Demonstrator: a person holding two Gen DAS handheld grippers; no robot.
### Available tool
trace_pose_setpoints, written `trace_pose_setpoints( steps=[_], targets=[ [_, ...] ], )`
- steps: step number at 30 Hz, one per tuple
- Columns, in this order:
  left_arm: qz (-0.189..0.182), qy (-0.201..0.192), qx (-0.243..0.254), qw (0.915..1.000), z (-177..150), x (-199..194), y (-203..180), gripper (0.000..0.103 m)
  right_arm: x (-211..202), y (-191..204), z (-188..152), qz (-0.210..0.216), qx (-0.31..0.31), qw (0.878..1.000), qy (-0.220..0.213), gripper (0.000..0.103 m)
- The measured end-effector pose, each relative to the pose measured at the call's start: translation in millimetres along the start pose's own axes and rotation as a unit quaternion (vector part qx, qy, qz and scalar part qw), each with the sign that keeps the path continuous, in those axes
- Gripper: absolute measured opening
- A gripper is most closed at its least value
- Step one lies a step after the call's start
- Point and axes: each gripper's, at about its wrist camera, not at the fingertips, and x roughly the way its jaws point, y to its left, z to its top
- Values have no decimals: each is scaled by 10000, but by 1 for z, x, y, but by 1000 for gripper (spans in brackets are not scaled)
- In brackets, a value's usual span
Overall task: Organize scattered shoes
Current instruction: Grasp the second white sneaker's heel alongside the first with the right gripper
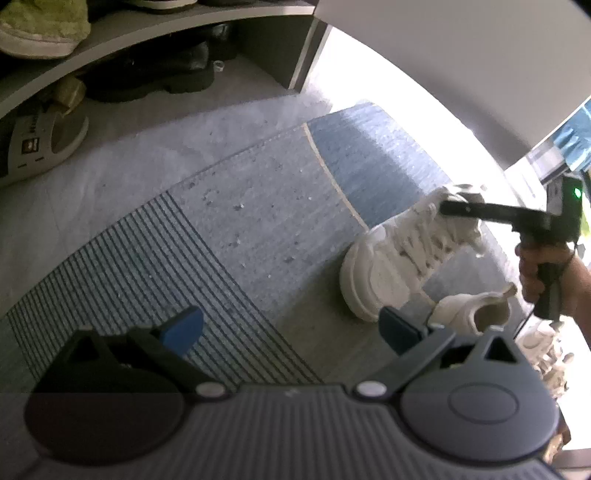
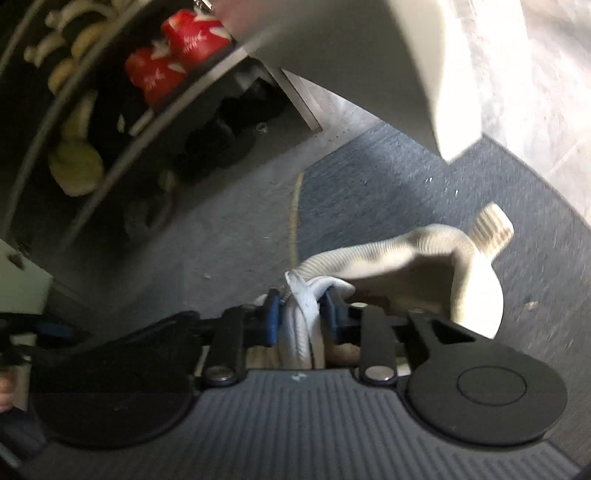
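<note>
Landmark: the blue-grey floor mat (image 1: 258, 206) in front of the shoe rack (image 1: 155, 27).
Left gripper (image 1: 291, 328): hangs over the near striped edge of the mat, blue-padded jaws spread wide apart, nothing between them.
Rack, past the mat's far edge: fuzzy yellow-green slipper (image 1: 40, 27) on the upper shelf; under it a grey slide sandal (image 1: 40, 147) and black chunky-soled shoes (image 1: 155, 70) on the floor level. In the right wrist view a pair of red shoes (image 2: 177, 55) sits on a higher shelf.
White sneaker (image 1: 402, 258): on the right part of the mat, toe toward the mat's near edge; chunky layered off-white sole, white laces, ribbed knit collar with a pull tab at the heel.
Second white sneaker (image 1: 469, 314): just beside the first, toward the mat's right corner, opening upward, partly hidden behind the left gripper's finger.
Right gripper (image 2: 299, 314): held by a bare hand (image 1: 543, 273), reaching over the first sneaker's collar; jaws clenched on the sneaker's white laces and tongue, as the right wrist view shows.
Writing: the sandal strap carries a small square logo and some letters, too blurred to read; white marks on the red shoes are equally unreadable.
</note>
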Motion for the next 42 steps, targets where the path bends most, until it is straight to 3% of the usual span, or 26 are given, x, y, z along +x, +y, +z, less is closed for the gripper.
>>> trace_pose_setpoints(
  steps=[2, 8, 13, 18, 24, 31, 35, 36, 38, 40, 42],
  targets=[
    [-9, 5, -9, 10000, 1, 1, -1, 102, -9, 5, -6, 190, 205, 9996, -62, 15],
    [-26, 26, 25, 10000, 3, 3, -4, 102, -25, 32, -11, 519, 471, 9975, -97, 14],
    [-58, 16, 35, 10000, 5, 5, -7, 102, -35, 44, -19, 933, 1202, 9880, -260, 13],
    [-22, 4, 13, 10000, 5, 7, -5, 102, -17, 70, -39, 988, 1232, 9870, 301, 13],
    [-22, -8, -34, 10000, 4, 5, -1, 102, 15, 70, -74, 771, 1371, 9828, 970, 14],
    [88, -155, 37, 9998, 10, -3, -2, 102, 31, 72, -71, 563, 1270, 9838, 1131, 18],
    [326, -428, 497, 9973, 36, -27, -14, 100, -1, 77, -61, 370, 1550, 9823, 980, 33],
    [459, -618, 763, 9941, 50, -42, -22, 100, -13, 77, -59, 341, 1629, 9818, 919, 37],
    [683, -1133, 1125, 9848, 76, -76, -38, 101, -38, 83, -50, 162, 1752, 9812, 796, 56],
    [799, -1503, 1392, 9755, 99, -109, -59, 101, -60, 88, -43, -60, 1874, 9798, 693, 62],
    [696, -1836, 1619, 9671, 121, -152, -87, 103, -85, 93, -31, -326, 2127, 9745, 632, 62]
  ],
)
